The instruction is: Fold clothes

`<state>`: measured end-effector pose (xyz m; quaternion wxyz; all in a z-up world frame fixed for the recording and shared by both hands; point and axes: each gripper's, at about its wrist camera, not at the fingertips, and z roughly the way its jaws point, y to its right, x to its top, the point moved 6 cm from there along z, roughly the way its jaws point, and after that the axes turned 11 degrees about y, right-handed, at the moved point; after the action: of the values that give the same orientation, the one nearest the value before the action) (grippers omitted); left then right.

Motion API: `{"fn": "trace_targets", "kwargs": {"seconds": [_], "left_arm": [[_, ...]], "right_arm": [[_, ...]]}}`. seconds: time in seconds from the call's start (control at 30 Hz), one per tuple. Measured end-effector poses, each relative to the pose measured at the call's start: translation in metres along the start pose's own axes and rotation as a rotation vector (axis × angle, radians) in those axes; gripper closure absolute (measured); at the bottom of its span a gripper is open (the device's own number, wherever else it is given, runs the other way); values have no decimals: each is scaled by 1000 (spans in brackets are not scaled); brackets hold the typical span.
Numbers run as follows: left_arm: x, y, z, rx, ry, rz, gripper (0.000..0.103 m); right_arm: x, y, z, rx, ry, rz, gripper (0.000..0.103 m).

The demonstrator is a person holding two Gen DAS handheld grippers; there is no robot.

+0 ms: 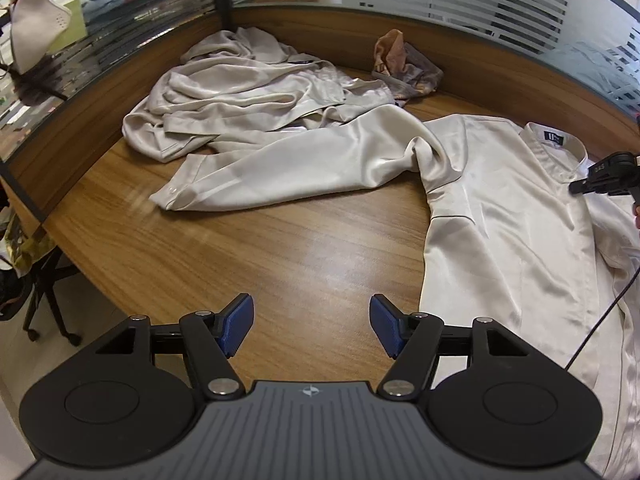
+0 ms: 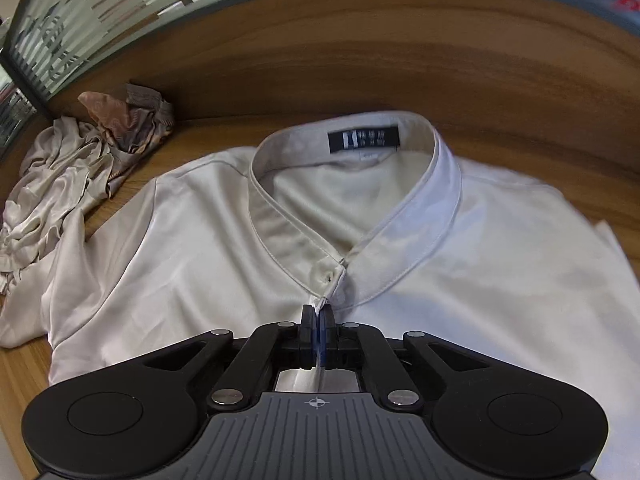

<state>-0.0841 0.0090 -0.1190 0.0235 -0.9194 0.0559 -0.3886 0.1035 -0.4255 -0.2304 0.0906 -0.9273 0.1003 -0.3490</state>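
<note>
Here, we see shirt (image 2: 224, 240) hem cut off at 5 o'clock, right gripper (image 2: 318, 316) pinching its placket, left gripper (image 1: 312, 320) spread over bare table (image 1: 280, 240), pile (image 1: 240, 96) at 11.

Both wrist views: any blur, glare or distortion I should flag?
Left wrist view: sharp, with strong fisheye bending of the partition; soft glare on the table and the shirt. Right wrist view: motion blur smears the back wall and the shirt's right shoulder; collar label unreadable; the right gripper stays sharp.
</note>
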Motion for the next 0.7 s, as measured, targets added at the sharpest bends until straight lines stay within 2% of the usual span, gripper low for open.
{"fn": "trace_targets", "kwargs": {"seconds": [0.13,0.3,0.37,0.4,0.43,0.53,0.7], "left_arm": [[-2,-1,0,9,-3,-6,33],[-14,2,0,5,-26,3,33],[-19,3,-1,-3,-28,10,33],[-21,3,-2,-8,-28,14,33],[-23,4,-2,-15,-26,19,33],[-28,6,-1,-39,-24,48,32],[-36,9,6,-88,-21,103,32]], "right_arm": [[9,11,-7,-49,48,-21,100],[4,19,-1,-89,24,-56,97],[3,16,-9,-88,45,-64,73],[2,15,-17,-88,65,-67,68],[2,14,-27,-78,83,-64,64],[-6,4,-55,-25,102,-57,64],[-46,-24,-106,103,59,-11,64]]}}
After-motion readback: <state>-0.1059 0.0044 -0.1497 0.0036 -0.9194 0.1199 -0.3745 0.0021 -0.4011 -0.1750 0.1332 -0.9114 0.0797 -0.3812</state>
